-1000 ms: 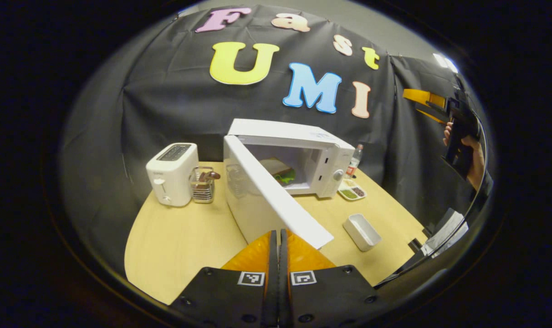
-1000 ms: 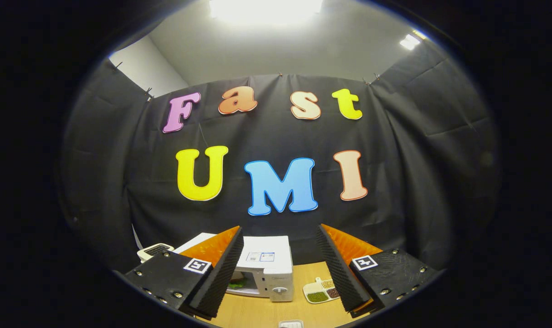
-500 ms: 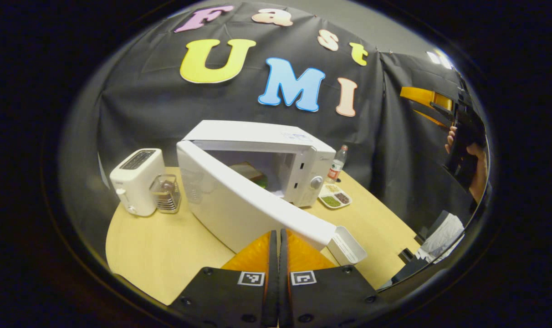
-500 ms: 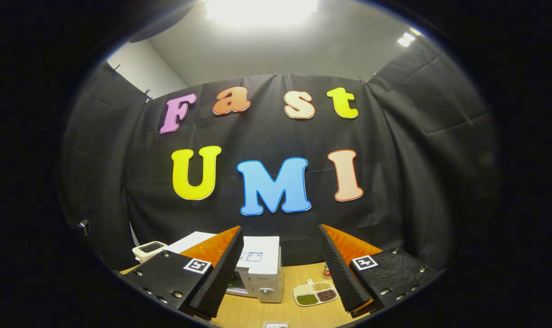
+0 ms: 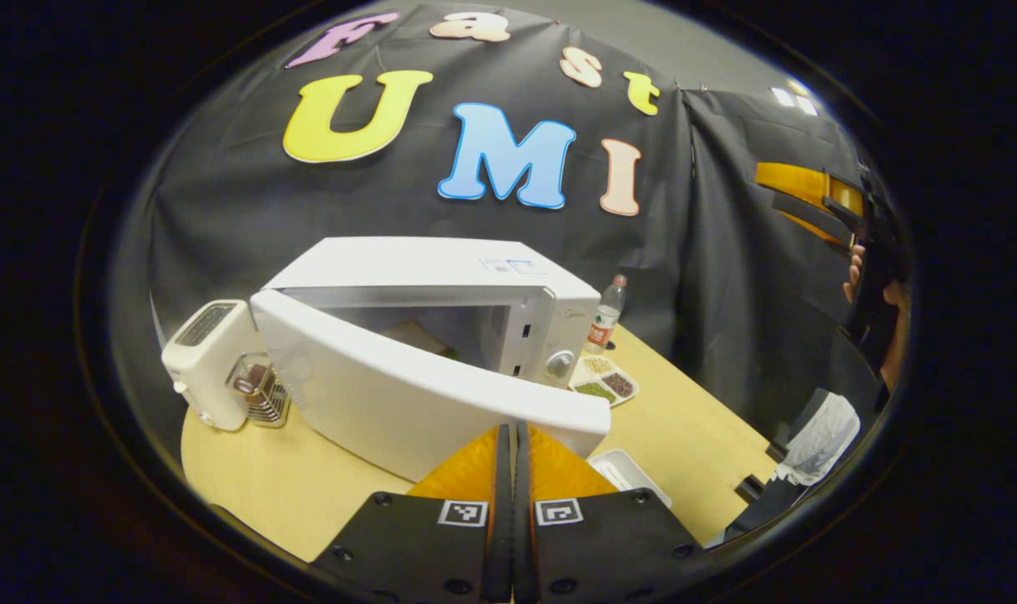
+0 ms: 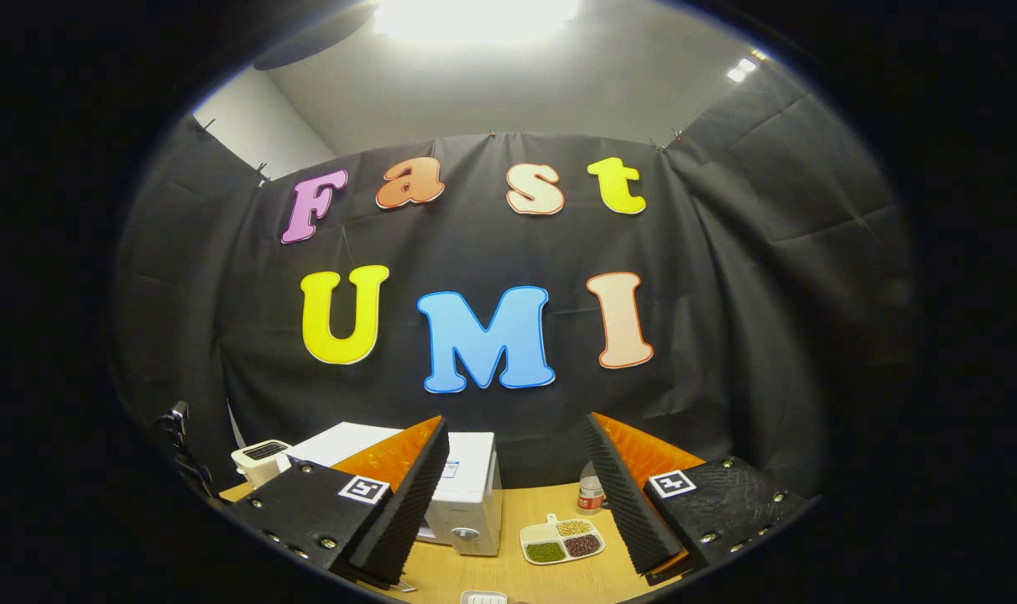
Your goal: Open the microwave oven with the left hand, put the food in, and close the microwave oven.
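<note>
The white microwave (image 5: 441, 268) stands mid-table with its door (image 5: 408, 394) partly open, hinged on the left. Through the gap I glimpse a bit of the food (image 5: 429, 337) inside. My left gripper (image 5: 513, 432) is shut with nothing between its fingers, and its tips rest against the door's outer face near the free edge. My right gripper (image 6: 517, 495) hangs open and empty, high above the table, with the microwave (image 6: 468, 491) below it. In the left gripper view, the right gripper (image 5: 810, 197) sits far right, held by a hand (image 5: 893, 310).
A white toaster (image 5: 200, 356) and a small wire basket (image 5: 257, 393) stand left of the microwave. Right of it are a bottle (image 5: 606, 312), a divided dish of beans (image 5: 602, 382) and an empty white tray (image 5: 628, 474). The same dish (image 6: 559, 541) lies below the right gripper.
The microwave door has swung from wide open toward the oven, with my shut left gripper following against it. The food is now mostly hidden. The right gripper barely moved.
</note>
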Demonstrator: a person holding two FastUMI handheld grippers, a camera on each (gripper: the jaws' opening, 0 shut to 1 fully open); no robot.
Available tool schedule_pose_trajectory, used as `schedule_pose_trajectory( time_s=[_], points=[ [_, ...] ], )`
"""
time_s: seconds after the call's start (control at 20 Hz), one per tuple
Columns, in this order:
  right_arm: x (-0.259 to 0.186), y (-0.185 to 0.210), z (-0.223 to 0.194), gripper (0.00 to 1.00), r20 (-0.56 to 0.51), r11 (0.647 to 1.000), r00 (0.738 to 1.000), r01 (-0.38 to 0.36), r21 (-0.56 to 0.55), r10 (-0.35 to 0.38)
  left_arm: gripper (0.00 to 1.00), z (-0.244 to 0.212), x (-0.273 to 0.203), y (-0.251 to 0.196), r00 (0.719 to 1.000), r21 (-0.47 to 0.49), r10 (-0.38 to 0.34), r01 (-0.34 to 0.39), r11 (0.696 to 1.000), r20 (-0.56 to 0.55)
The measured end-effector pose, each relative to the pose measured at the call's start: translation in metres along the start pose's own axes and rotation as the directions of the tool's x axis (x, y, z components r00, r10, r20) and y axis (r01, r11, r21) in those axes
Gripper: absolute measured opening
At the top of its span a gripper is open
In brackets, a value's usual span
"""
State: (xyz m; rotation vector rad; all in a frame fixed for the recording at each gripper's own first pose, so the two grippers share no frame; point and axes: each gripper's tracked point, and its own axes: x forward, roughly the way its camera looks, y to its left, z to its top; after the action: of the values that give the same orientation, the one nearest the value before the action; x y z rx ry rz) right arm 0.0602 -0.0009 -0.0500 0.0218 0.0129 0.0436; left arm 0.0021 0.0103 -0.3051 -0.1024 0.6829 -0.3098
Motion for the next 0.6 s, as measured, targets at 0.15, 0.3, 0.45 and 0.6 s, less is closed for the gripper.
schedule_pose_trajectory(
  time_s=[0.15, 0.3, 0.45, 0.6],
  points=[
    [0.003, -0.009, -0.003, 0.96, -0.009, 1.0, 1.0, 0.016, 0.0, -0.016, 0.07, 0.004, 0.024, -0.005, 1.0, -0.001, -0.015, 0.015, 1.0, -0.01],
    [0.008, -0.021, -0.008, 0.96, -0.017, 0.999, 0.999, 0.033, -0.004, -0.033, 0.07, 0.013, 0.045, -0.007, 1.0, -0.037, -0.024, 0.024, 0.999, -0.004],
    [0.011, -0.033, -0.01, 0.96, -0.025, 0.999, 0.998, 0.053, -0.002, -0.053, 0.07, 0.023, 0.063, -0.008, 1.0, -0.053, -0.023, 0.024, 0.998, 0.004],
    [0.016, -0.042, -0.016, 0.96, -0.038, 0.998, 0.997, 0.066, 0.001, -0.066, 0.07, 0.029, 0.076, -0.008, 1.0, -0.053, -0.017, 0.017, 0.998, 0.006]
  ],
)
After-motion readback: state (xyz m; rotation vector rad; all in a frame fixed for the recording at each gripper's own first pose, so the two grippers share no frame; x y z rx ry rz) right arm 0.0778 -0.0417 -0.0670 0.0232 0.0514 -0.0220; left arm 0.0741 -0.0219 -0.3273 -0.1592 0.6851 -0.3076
